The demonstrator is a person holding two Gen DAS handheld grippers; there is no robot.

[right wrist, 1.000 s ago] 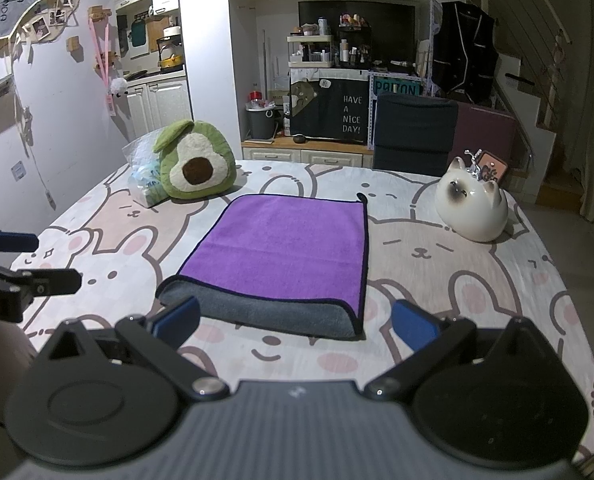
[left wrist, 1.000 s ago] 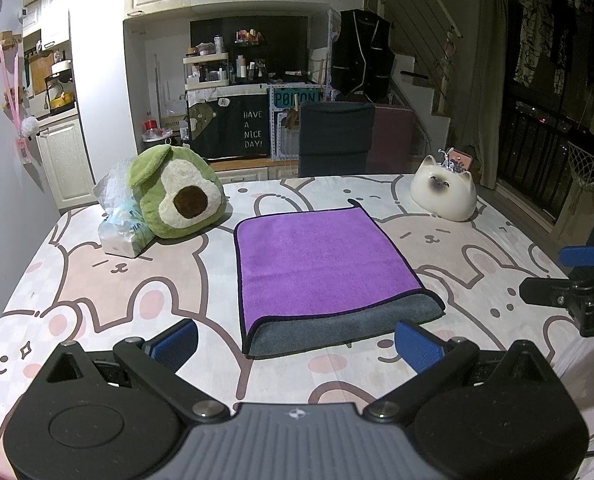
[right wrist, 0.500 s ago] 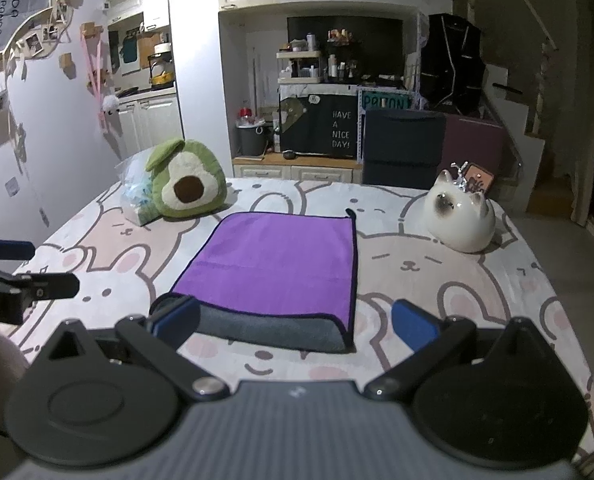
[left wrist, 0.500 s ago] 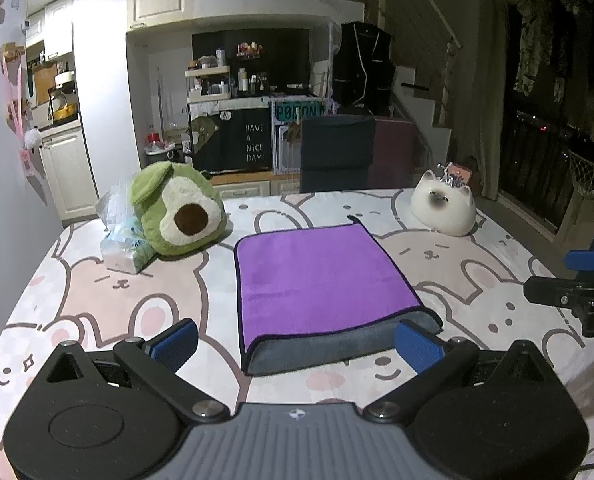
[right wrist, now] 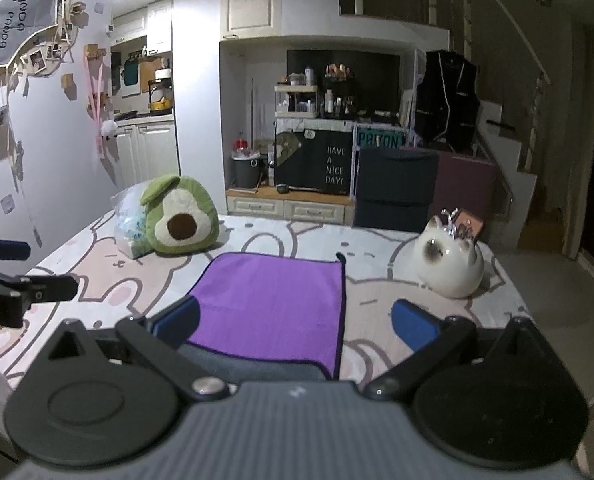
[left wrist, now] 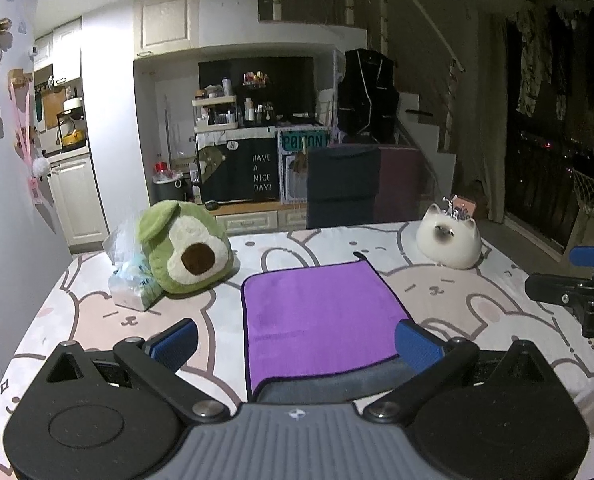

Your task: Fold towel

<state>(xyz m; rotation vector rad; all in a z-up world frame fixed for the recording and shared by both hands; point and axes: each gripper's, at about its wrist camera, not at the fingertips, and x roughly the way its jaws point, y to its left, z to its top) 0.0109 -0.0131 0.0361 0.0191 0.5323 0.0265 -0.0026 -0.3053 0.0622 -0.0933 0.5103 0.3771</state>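
A purple towel (left wrist: 317,312) with a grey underside lies folded flat on the bunny-print table cover (left wrist: 77,312); its grey folded edge is nearest me. It also shows in the right wrist view (right wrist: 273,304). My left gripper (left wrist: 297,342) is open and empty, above the towel's near edge. My right gripper (right wrist: 295,322) is open and empty, above the towel's near right corner. Each gripper shows in the other's view, the right one (left wrist: 569,280) at the far right, the left one (right wrist: 13,284) at the far left.
An avocado plush (left wrist: 185,248) and a plastic bag (left wrist: 133,280) sit at the back left of the table. A white cat figurine (left wrist: 449,240) stands at the back right. A dark chair (left wrist: 343,188) stands behind the table.
Both grippers have tilted up and drawn back toward the near edge; the towel now sits lower in both views, partly behind the gripper bodies. The towel has not moved.
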